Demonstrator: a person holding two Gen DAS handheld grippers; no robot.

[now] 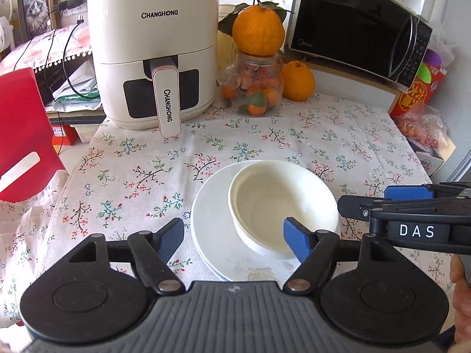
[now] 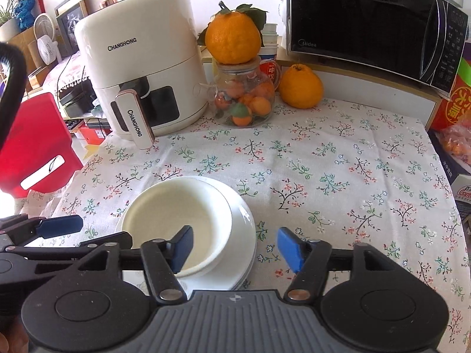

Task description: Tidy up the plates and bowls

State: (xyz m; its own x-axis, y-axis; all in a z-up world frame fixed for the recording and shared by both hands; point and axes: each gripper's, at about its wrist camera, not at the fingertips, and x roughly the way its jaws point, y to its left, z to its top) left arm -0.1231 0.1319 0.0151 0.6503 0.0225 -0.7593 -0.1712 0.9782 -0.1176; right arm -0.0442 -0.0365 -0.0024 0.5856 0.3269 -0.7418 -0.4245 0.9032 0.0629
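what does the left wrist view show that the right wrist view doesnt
Only the left wrist view: the "DAS" label on the right gripper entering from the right, and black cables hanging left of the fryer.

Only the right wrist view: a small white desk fan, a potted plant, and the stacked edges showing several white plates under the bowl.

Both: the white ceramic bowl on plates, cream Changhong air fryer, glass jar topped with an orange, black microwave, floral tablecloth. Both grippers are open and empty.
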